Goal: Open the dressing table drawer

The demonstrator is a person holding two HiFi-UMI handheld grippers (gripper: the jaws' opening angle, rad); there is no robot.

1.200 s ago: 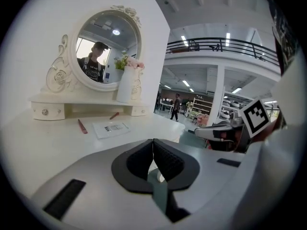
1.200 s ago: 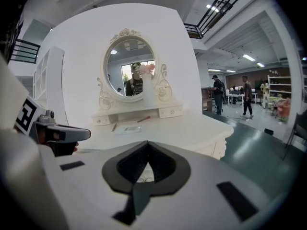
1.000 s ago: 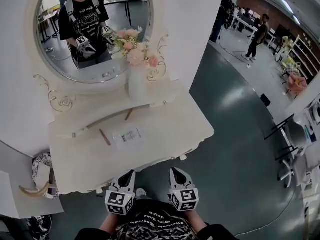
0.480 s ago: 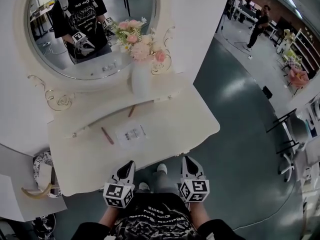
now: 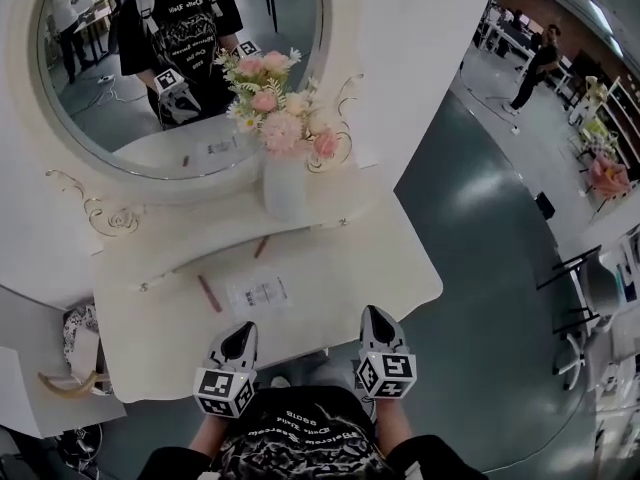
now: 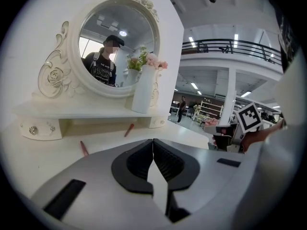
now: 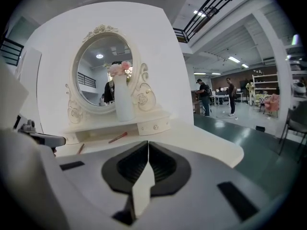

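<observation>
At the table's front edge, the left gripper and right gripper hang side by side, a little apart, both pointing toward the mirror. Each gripper's own view shows its jaws pressed together with nothing between them: left, right. Across the table from them a low shelf runs under the mirror, with a small drawer at its right end and another at its left end; both look closed, each front flush with a knob on it, and neither gripper touches one. A white vase of pink flowers stands on the shelf toward the table's right. On the tabletop, between shelf and grippers, lie a paper and two reddish sticks, one of them partly under the shelf.
</observation>
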